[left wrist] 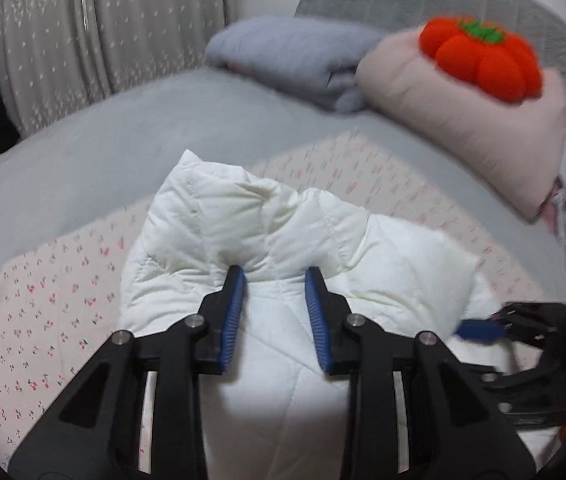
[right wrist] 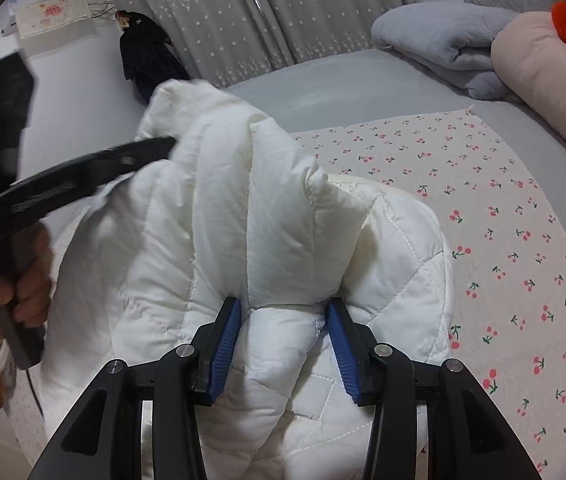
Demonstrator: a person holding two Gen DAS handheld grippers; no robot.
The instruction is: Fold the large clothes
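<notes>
A white quilted jacket (left wrist: 223,220) lies heaped on the cherry-print sheet (left wrist: 23,320). My left gripper (left wrist: 275,272) is shut on a thick fold of it, and the fabric puckers at the blue pads. In the right wrist view the jacket (right wrist: 223,208) rises in a tall fold at its left side, where the left gripper (right wrist: 165,146) reaches into it, held by a person's hand (right wrist: 31,292). My right gripper (right wrist: 283,304) is shut on a rolled bulge at the jacket's near edge. It shows at the jacket's right edge as the right gripper (left wrist: 465,328) in the left wrist view.
A grey bed cover (left wrist: 123,140) lies beyond the sheet. At the head of the bed are a folded grey blanket (left wrist: 283,52), a pink pillow (left wrist: 463,128) and an orange pumpkin cushion (left wrist: 479,60). Grey curtains (left wrist: 83,32) hang behind, with a dark garment (right wrist: 143,56) beside them.
</notes>
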